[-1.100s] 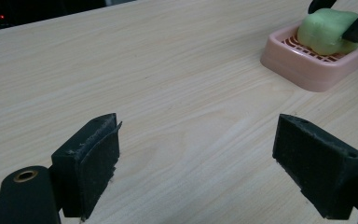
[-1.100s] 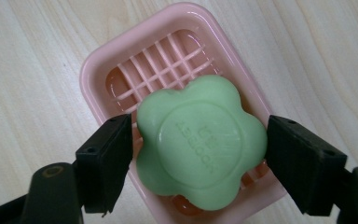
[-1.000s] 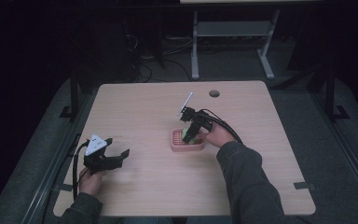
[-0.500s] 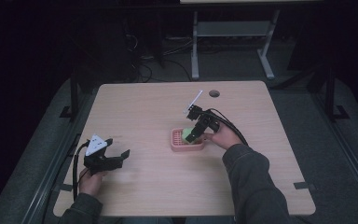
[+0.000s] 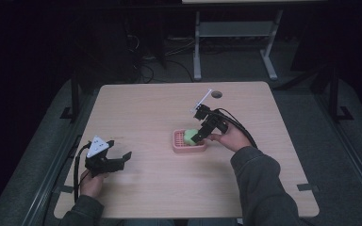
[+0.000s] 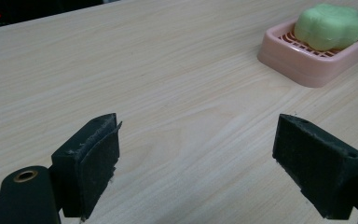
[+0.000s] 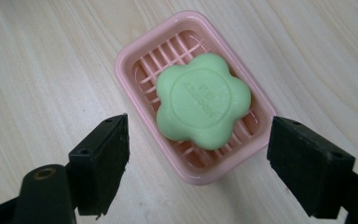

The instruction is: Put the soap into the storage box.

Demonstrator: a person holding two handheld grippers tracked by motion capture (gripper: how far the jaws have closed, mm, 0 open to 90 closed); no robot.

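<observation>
**Right claw backs off the soap, jaws wide**

Since the earlier frames the right claw (image 5: 199, 135) has shifted a little to the right and risen off the pink soap dish (image 5: 189, 142), while the left claw (image 5: 107, 161) has stayed parked at the near left of the counter (image 5: 151, 108).

A green flower-shaped soap (image 7: 203, 101) lies flat in the dish, slightly toward one end of the ribbed floor, its stamped face up. Dish and soap sit near the middle of the counter, a little right of centre. In the right gripper view the jaws are spread wide, one on each side of the dish's near end, above it and touching neither dish nor soap. In the left gripper view the left claw's jaws are likewise spread with nothing between them, hovering low over bare wood, the dish well apart at far right.

The step in hand looks like working the soap at the dish, either just released or about to be gripped; the pictures alone do not settle which. To take the soap cleanly, I would centre the jaws across its lobes rather than across the dish rim, come down straight, and close gently, since the bar is likely slick and could squirt sideways. The light dish may slide or lift with it, so a slow vertical pull is wise.
</observation>
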